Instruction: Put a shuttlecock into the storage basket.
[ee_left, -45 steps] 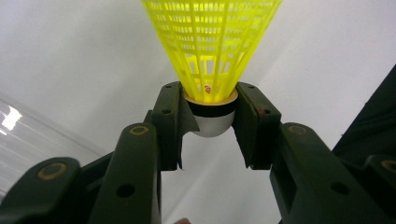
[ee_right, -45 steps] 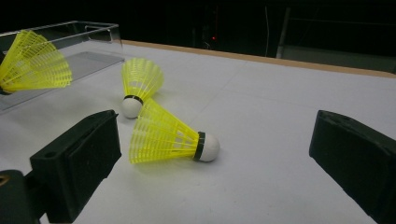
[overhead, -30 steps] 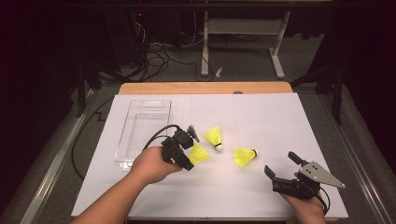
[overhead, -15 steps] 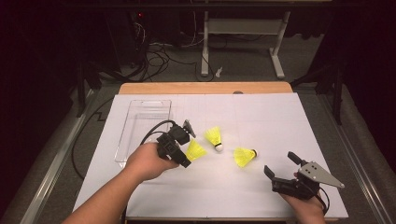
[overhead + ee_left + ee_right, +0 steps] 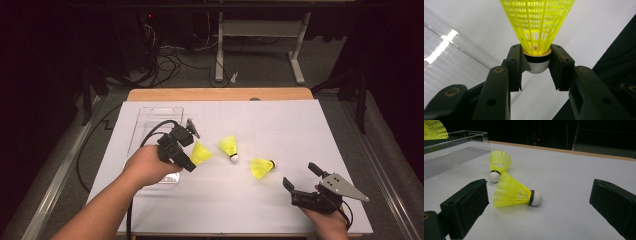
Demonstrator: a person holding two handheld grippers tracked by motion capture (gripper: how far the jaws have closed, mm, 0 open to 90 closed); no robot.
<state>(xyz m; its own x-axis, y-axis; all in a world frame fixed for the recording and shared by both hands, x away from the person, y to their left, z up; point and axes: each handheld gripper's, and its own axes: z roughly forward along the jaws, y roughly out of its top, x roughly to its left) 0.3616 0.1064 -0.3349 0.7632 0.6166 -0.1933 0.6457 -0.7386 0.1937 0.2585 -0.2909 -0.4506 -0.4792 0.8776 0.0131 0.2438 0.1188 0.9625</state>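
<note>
A wide white table [image 5: 280, 125] carries all the things. On its left part lies a clear plastic tray [image 5: 150, 120], and I give every place from this tray.

The left gripper [image 5: 191, 146] is in the air just beside the right edge of the tray, above the white top. Its jaws are closed partly and they press from both sides on the white cork of a yellow shuttlecock [image 5: 201, 152]. In the left gripper view this held shuttlecock [image 5: 537, 27] points its net skirt away from the camera, and the cork sits tight between the two pads, with the tray wall visible to the left.

The right gripper [image 5: 301, 177] is well apart from the tray, near the front right part of the table. Its jaws stand wide open and hold nothing; they do not touch any shuttlecock.

Two more shuttlecocks lie on the table to the right of the tray. The nearer shuttlecock [image 5: 229, 147] lies with its cork toward the person. The farther shuttlecock [image 5: 262, 167] lies on its side between the tray and the right gripper, cork pointing away from the tray.
</note>
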